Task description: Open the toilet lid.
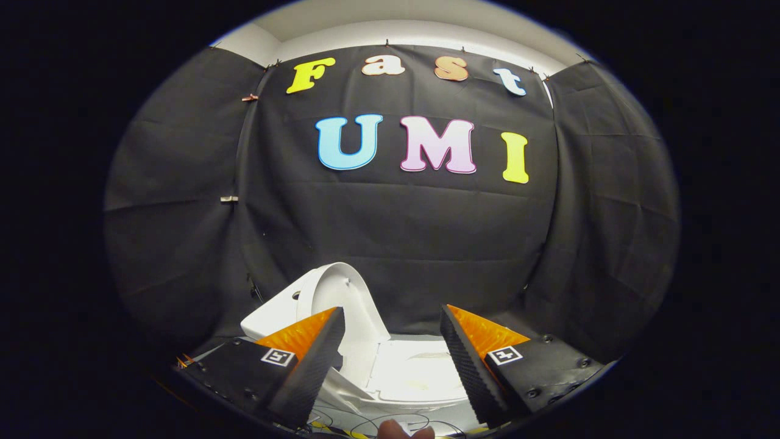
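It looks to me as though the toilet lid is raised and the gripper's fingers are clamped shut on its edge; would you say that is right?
Not quite. The gripper view shows the toilet lid raised, as you say, but the gripper is open: its fingers stand well apart and press on nothing. The lid rises just beyond one finger, and the pale toilet seat shows in the gap between them.

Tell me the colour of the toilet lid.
White, plain. The toilet lid stands raised beyond the open tool, seen best in the gripper view.
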Available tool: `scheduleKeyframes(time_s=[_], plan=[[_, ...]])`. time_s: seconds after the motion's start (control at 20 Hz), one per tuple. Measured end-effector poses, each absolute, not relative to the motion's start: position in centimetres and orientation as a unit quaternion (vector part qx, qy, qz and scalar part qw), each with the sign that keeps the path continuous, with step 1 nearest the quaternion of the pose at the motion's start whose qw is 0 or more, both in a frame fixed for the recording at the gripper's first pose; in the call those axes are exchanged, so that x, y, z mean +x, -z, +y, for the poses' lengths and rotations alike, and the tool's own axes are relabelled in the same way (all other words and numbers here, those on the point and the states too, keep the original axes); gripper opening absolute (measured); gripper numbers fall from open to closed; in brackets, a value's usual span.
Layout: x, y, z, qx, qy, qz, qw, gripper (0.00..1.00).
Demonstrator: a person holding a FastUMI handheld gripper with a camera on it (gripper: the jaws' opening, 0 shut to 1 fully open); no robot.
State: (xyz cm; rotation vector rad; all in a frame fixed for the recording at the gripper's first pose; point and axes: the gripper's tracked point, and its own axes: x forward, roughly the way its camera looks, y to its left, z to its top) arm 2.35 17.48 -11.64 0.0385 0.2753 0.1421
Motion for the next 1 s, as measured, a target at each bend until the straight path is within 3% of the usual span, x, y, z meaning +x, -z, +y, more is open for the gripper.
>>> scheduleKeyframes(time_s=[1.0], plan=[[-0.3, 2.9, 1.3, 0.029, 0.006, 0.036, 0.999, 0.98]])
